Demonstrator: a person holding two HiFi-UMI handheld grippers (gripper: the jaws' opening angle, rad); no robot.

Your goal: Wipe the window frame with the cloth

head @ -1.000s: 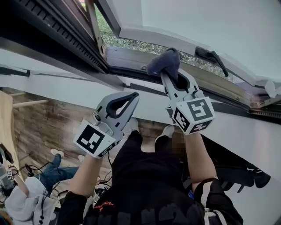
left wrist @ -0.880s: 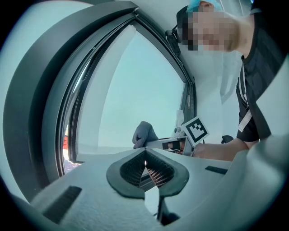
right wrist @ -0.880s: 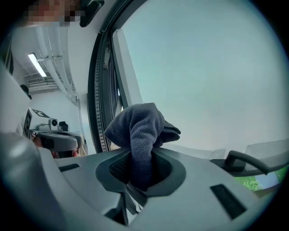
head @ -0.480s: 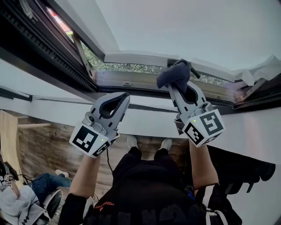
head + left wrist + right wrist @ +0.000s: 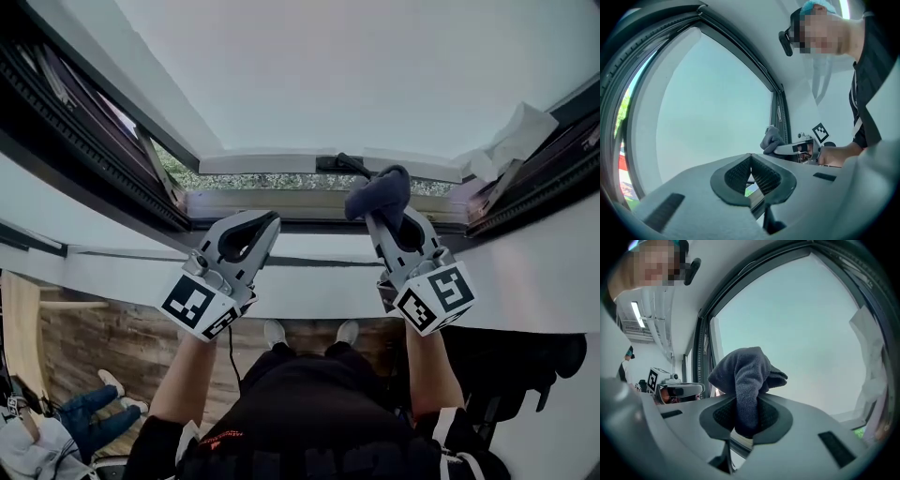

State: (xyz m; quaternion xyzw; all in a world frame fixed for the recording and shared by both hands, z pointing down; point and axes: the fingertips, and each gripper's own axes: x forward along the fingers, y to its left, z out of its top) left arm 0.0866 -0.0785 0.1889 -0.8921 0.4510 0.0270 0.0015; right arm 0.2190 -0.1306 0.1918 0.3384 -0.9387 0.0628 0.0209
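The left tongs (image 5: 270, 221) are pinched together with nothing in them. The right tongs (image 5: 377, 220) squeeze the dark blue cloth (image 5: 379, 192), up by the bottom of the window frame (image 5: 262, 203)

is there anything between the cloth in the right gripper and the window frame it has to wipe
Nothing visible stands between them. The cloth, clamped in the right gripper, sits right by the window frame; whether it touches cannot be told. A dark handle on the frame lies just beside the cloth.
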